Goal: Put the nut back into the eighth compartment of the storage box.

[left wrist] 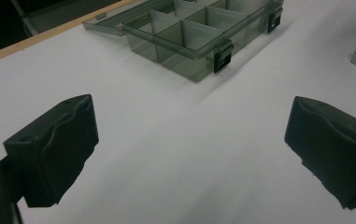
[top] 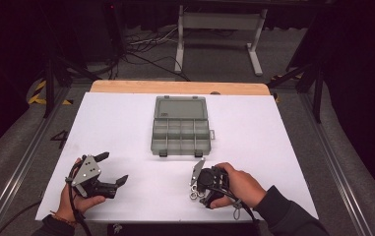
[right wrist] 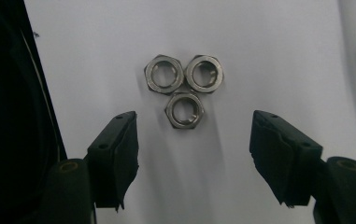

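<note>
Near the desk's front edge, the right gripper points down over three steel hex nuts; its jaws stand apart, nothing between the pads. The nuts lie flat, touching one another in a triangle, just ahead of the jaws. Left gripper: jaws spread wide, empty. Farther back, at mid-desk, sits an open compartment box, lid laid back.

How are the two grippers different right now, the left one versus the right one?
The left gripper has its jaws spread wide over bare table; the right gripper has its jaws narrower, just short of three hex nuts. In the high view the left lies tilted, the right points left. Both are black, hand-held and hold nothing.
</note>
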### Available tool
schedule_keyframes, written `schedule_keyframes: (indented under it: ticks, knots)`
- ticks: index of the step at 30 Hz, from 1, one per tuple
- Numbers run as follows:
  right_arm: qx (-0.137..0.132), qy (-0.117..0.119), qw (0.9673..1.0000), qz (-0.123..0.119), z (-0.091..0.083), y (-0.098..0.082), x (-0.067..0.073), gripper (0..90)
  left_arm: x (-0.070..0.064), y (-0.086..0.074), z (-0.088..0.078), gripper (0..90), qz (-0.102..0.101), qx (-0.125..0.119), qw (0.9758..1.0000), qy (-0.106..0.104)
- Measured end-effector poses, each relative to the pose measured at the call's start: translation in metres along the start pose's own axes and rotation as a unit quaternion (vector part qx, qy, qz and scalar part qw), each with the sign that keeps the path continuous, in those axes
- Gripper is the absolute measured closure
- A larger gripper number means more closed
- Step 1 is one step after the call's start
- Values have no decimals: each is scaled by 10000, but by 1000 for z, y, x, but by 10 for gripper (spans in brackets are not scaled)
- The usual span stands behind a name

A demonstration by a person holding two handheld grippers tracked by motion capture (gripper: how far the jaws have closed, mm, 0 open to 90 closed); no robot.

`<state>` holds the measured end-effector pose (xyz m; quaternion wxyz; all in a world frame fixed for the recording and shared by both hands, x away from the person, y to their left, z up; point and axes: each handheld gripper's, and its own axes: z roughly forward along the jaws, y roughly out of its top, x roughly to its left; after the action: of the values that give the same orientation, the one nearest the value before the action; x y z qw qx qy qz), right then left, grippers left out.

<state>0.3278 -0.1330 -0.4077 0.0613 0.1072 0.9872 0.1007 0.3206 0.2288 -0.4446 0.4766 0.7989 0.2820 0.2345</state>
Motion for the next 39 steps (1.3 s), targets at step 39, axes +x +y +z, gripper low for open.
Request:
schedule_keyframes:
  ticks: [39]
  knots:
    - [481,334,9980,-241,7,11,-12,705,1,0,2,38,-66,8,10000,-39]
